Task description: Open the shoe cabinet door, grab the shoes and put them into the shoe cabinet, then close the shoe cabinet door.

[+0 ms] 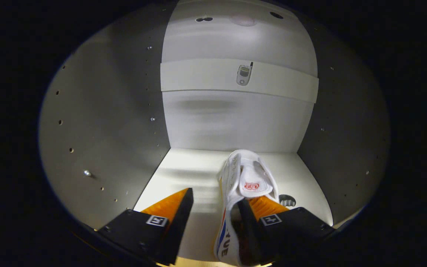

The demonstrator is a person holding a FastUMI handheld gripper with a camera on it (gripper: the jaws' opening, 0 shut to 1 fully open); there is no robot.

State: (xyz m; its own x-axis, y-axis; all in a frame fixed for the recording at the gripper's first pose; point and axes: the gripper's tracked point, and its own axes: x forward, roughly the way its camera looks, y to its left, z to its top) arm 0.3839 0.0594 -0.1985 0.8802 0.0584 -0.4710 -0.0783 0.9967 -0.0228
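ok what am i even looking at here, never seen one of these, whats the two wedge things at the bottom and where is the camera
The camera rides on a handheld gripper, a two-finger tool a person carries, and looks forward along its fingers. The two wedges at the bottom are those fingers. They point into a pale shoe cabinet, so you see its side walls, back wall and floor. A white shoe stands on the cabinet floor, toe toward the back. One finger reaches into the shoe's opening while the other stands apart beside it, so the gripper is open and nothing is clamped. Higher up, a shelf carries a small phone.
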